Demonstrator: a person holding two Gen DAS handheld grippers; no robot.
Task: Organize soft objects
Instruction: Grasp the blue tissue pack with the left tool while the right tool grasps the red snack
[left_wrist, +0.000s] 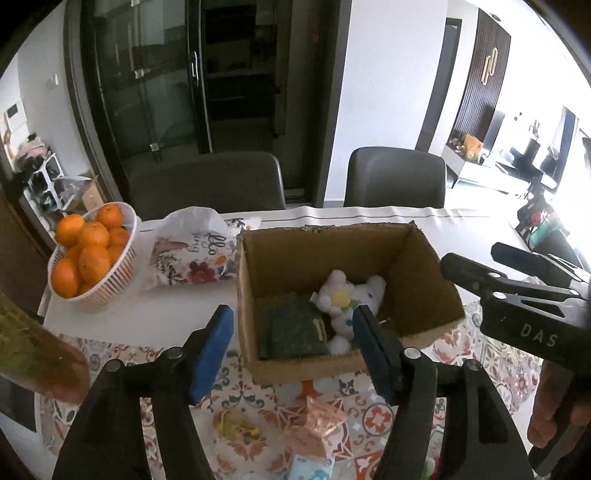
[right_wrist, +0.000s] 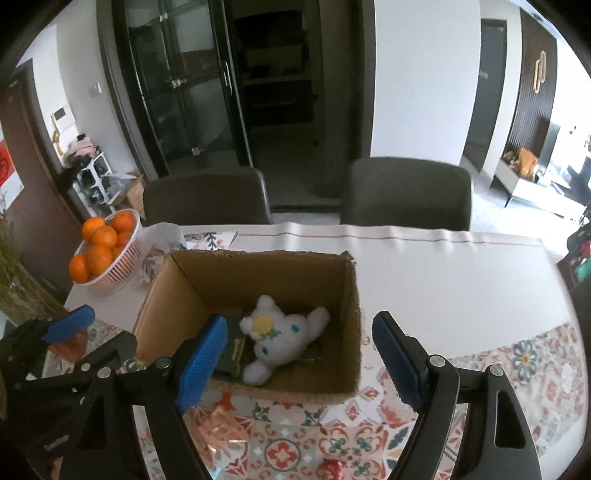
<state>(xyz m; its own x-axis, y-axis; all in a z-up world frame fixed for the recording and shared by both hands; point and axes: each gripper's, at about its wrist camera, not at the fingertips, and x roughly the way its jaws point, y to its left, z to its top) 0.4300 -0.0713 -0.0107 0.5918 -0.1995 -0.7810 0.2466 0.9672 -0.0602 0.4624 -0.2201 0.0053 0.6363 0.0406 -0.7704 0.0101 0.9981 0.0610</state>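
Plush (right_wrist: 284, 336), white with a yellow flower on its head, lies on its side in the bottom of the box (right_wrist: 255, 273), resting partly on a dark green pad (left_wrist: 295, 328) that fills the box's near corner. The left gripper (left_wrist: 291, 339) hangs over the box's near wall with its blue pads apart and nothing between them; the right gripper (right_wrist: 299, 354) is likewise spread wide and empty, just in front of the box. More soft bits sit on the patterned mat (right_wrist: 354, 443) nearer the cameras: a pink crinkly piece (left_wrist: 325, 424), a small yellow one (left_wrist: 236, 428) and a light blue one (left_wrist: 310, 467) at the frame's edge. The task looks partway done, with those still to go in. The risks from here, as I judge them: the box is light and open, so a finger catching its near rim on the way down could drag or tip it. The two grippers are close, and reaching for the same piece could knock them together. The small pieces are flat and limp, so a pinch may slip off or snag the mat. A bowl (left_wrist: 107, 280) of oranges stands well to the left, beside a floral bag (left_wrist: 192, 262), and a wide swing could nudge either.
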